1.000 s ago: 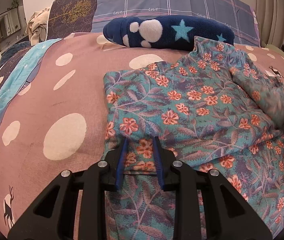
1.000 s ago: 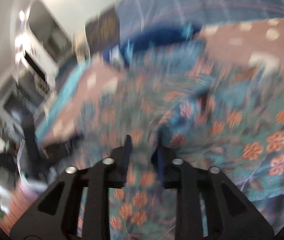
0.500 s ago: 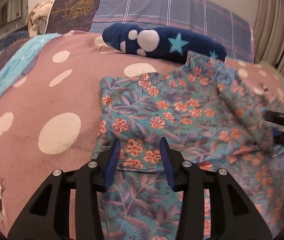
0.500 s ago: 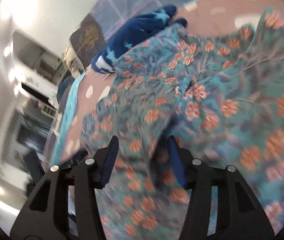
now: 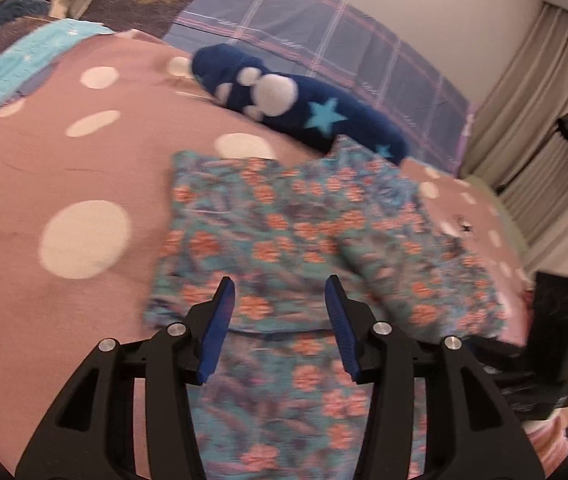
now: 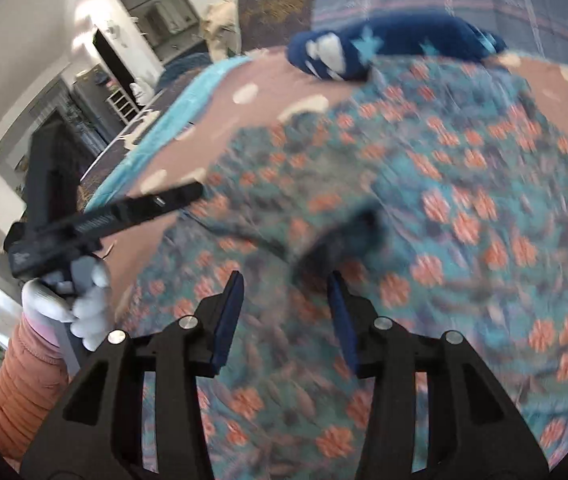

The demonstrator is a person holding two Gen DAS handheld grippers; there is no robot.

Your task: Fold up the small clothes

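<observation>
The flowery cloth (image 5: 324,240) lies on the pink spotty bed cover (image 5: 63,168), just in front of the dark blue star blanket (image 5: 304,108). A second ago the left gripper (image 5: 279,300) was pinching the near edge of the cloth. Now it has let go. Its blue fingers (image 5: 219,320) are spread wide and hang just above the cloth with nothing between them.

The right gripper (image 6: 286,300) has let go too. A second ago it was carrying a piece of the cloth across. Now its fingers are spread apart over the cloth (image 6: 444,208), and that piece lies down on top as a folded flap.

So one fold looks done. The cloth seems about half as wide now. I think the next job is to grab an edge again and fold it once more. The picture is blurry, so both grippers seem to be moving away.
</observation>
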